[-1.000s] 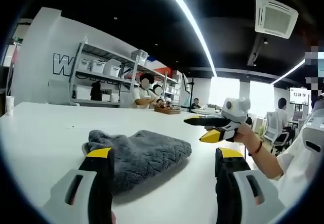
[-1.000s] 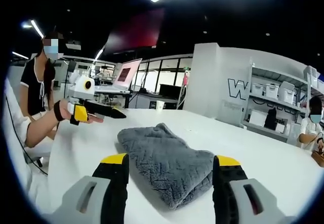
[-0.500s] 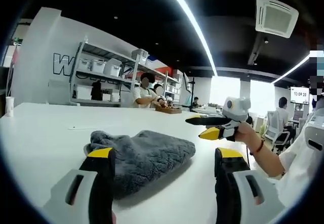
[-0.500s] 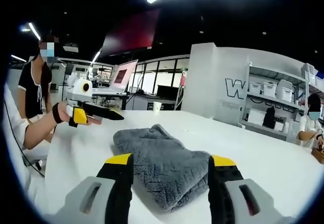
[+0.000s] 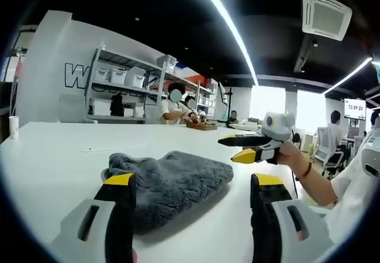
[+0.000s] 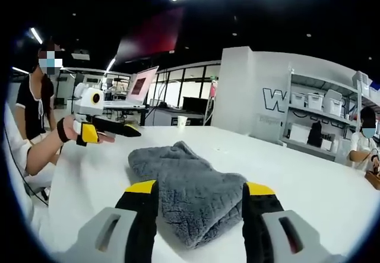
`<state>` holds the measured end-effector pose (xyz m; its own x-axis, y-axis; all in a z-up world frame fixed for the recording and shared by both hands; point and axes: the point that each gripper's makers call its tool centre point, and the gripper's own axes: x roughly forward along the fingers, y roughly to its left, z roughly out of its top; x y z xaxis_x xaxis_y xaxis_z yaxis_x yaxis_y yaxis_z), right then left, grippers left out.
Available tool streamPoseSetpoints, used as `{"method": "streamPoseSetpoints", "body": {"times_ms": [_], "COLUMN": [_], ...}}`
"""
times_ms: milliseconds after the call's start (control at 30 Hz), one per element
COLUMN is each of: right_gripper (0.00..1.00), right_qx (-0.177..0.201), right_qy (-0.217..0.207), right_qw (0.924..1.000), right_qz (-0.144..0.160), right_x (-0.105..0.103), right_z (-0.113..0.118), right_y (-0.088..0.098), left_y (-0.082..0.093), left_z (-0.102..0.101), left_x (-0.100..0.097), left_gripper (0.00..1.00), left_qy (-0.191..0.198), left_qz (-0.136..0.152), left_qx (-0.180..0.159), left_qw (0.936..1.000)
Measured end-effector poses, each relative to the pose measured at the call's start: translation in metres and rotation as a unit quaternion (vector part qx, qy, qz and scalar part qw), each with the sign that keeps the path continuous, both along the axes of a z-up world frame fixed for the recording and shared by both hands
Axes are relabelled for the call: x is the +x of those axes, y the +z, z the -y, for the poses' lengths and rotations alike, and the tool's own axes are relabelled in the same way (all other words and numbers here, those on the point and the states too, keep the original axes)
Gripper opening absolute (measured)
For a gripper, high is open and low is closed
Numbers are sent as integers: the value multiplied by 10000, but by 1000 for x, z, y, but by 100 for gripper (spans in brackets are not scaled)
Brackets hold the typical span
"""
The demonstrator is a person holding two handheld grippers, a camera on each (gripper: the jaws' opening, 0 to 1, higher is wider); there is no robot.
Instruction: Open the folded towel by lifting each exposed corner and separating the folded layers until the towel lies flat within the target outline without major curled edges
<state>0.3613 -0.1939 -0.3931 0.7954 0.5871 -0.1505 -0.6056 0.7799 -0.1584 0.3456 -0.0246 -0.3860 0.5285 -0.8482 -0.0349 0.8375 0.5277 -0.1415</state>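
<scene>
A folded grey towel (image 5: pixel 172 180) lies bunched on the white table (image 5: pixel 53 162). In the left gripper view my left gripper (image 5: pixel 193 183) stands open just short of the towel's near edge, nothing between its jaws. The right gripper (image 5: pixel 243 147) comes in from the right, held in a hand above the table, its jaws slightly apart. In the right gripper view the towel (image 6: pixel 184 186) lies straight ahead and my right gripper (image 6: pixel 199 189) is open at its near edge. The left gripper (image 6: pixel 122 131) hovers beyond the towel at the left.
A person (image 6: pixel 35 114) sits at the table's left side in the right gripper view. Metal shelves with white bins (image 5: pixel 119 91) stand behind the table, with people (image 5: pixel 175 105) working beside them. A paper cup (image 6: pixel 182 122) stands at the table's far edge.
Both views have dropped slightly lower and nearer the towel. The towel has not moved and both grippers stay open.
</scene>
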Motion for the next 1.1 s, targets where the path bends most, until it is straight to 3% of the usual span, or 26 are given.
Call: {"method": "streamPoseSetpoints", "body": {"times_ms": [300,400,567,700,867,1000,1100], "right_gripper": [53,52,50,49,47,44,45], "right_qx": [28,-207,-147,-166,-412,-166,-267], "right_qy": [-79,-195,-162,-163,-261,-200,-242], "right_qw": [10000,9995,9997,9997,9988,9995,9993], "right_qz": [-7,164,103,85,-36,-165,-120], "right_x": [5,8,10,11,16,16,18], "right_z": [1,4,3,3,6,6,8], "right_y": [2,2,1,0,-6,-6,-6], "left_y": [2,4,4,-3,-5,-3,-5], "left_z": [-2,-4,-6,-8,-11,-11,-11], "left_x": [10,11,15,19,24,26,28], "left_gripper": [76,76,73,71,69,67,65], "left_qy": [55,84,156,307,368,406,446], "left_qz": [-48,-34,-7,60,-2,17,55], "left_qx": [-84,-140,-65,182,150,113,205], "left_qw": [9999,9999,9999,9993,9992,9991,9988]}}
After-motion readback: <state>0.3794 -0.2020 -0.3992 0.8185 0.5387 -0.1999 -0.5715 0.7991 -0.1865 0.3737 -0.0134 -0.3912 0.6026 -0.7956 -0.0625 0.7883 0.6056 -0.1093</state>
